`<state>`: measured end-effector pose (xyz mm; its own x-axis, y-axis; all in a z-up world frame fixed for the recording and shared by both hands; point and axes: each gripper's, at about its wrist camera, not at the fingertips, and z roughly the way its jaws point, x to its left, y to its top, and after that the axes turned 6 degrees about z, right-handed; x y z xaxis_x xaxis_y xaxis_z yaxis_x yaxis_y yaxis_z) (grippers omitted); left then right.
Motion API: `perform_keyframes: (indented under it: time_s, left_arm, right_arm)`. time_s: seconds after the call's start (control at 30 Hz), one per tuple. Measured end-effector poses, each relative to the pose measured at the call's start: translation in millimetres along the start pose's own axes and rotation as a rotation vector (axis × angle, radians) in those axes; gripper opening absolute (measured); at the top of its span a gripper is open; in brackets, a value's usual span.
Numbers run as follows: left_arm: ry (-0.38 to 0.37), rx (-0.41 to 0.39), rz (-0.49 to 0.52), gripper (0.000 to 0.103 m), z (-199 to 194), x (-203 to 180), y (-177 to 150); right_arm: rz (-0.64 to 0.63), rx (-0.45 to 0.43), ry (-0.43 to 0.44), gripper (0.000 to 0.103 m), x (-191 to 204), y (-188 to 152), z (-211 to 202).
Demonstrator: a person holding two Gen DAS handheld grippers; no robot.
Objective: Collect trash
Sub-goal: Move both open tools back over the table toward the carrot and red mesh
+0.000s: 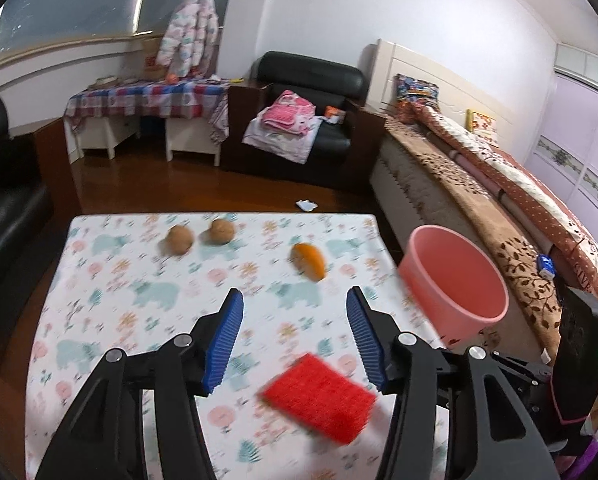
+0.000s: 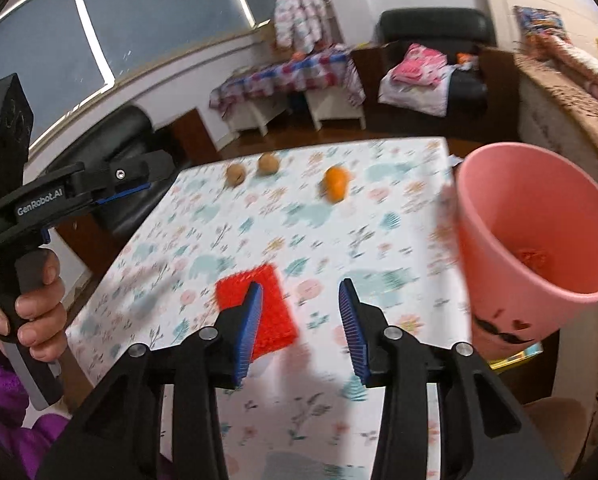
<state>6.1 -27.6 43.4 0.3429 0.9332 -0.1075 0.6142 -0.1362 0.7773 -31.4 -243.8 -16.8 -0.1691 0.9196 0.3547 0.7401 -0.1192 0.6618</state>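
A red scrub pad (image 1: 319,398) lies on the floral tablecloth (image 1: 139,320), just under and between the fingers of my left gripper (image 1: 295,300), which is open and holds nothing. In the right wrist view the pad (image 2: 271,320) sits partly behind the left finger of my right gripper (image 2: 301,292), also open and empty above the cloth. Farther back lie two brown round things (image 1: 179,240) (image 1: 222,232) and an orange piece (image 1: 309,260). A pink bucket (image 2: 539,248) with orange scraps inside stands at the table's right edge.
A hand (image 2: 39,300) in a purple sleeve holds the left gripper (image 2: 151,180) at the table's left side. A bed (image 1: 499,200) runs along the right, close behind the bucket. Black armchairs stand at the left and far back. White paper (image 1: 306,205) lies on the wooden floor.
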Motion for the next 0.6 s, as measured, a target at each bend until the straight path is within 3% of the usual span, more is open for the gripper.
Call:
perform_keyframes:
  time_s: [0.37, 0.6]
  left_arm:
    - [0.04, 0.037, -0.066, 0.053, -2.2, 40.1, -30.7]
    - [0.027, 0.045, -0.087, 0.053, 3.5, 48.4, -35.1]
  right_arm:
    - [-0.101, 0.128, -0.006, 0.041, 30.5, -4.6, 43.4]
    - [-0.141, 0.181, -0.103, 0.041, 32.3, -8.6, 68.6]
